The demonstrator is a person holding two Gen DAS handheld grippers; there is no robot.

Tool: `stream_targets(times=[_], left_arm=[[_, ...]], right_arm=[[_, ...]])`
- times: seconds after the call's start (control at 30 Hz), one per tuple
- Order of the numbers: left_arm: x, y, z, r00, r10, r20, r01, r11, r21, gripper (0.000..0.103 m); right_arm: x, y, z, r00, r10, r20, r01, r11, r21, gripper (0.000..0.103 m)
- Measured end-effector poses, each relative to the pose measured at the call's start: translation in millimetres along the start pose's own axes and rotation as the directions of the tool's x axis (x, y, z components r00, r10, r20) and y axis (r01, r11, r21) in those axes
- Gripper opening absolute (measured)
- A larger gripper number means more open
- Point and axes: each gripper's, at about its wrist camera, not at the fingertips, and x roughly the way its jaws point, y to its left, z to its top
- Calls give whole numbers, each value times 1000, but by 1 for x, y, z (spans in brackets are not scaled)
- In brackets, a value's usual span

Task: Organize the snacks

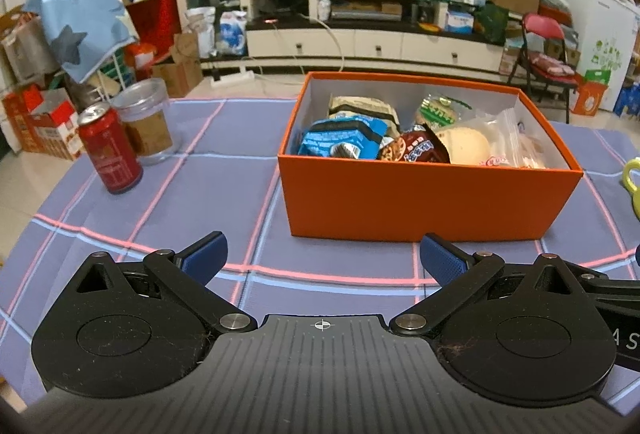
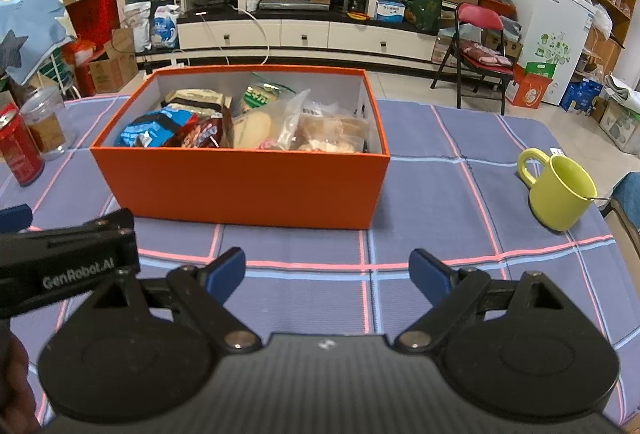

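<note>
In the left wrist view, the left gripper (image 1: 323, 261) hangs low at the bottom of the frame with its blue-padded fingers spread wide and nothing between them, above a purple checked tablecloth (image 1: 224, 193). Ahead of it, right of centre, sits an open orange box (image 1: 420, 205) packed with snacks: a blue cookie packet (image 1: 340, 141) at the near left, a brown chocolate-snack packet (image 1: 416, 147) beside it, and a clear-wrapped round pastry (image 1: 468, 145) to the right. A red drink can (image 1: 109, 149) and a clear jar (image 1: 146, 121) stand at centre left, well apart from the box. In the right wrist view, the right gripper (image 2: 327, 274) is likewise spread and empty at the bottom centre, with the box just beyond it in the upper-left half of the frame and a yellow-green mug (image 2: 562, 191) standing apart at the right edge; part of the other gripper's body juts in at the lower left. No loose snacks show on the cloth, so the collecting appears finished or nearly so. If anything remains, the next move would call for reaching over the box's near wall to tidy the packets without crushing the soft pastry.
</note>
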Motion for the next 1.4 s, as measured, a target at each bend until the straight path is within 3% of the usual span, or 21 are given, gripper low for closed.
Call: stream_targets(times=[1.13,1.4], left_arm=[[-6,-1,4,999,-2,34,2,1000,5,88],[-9,3,4,997,-63,39,63,998,-8,89]], right_arm=[[-1,-4,0,1000,2,11,-2,1000,8,90],[1,-3,-2,1000,6,9,-7,1000,7,90]])
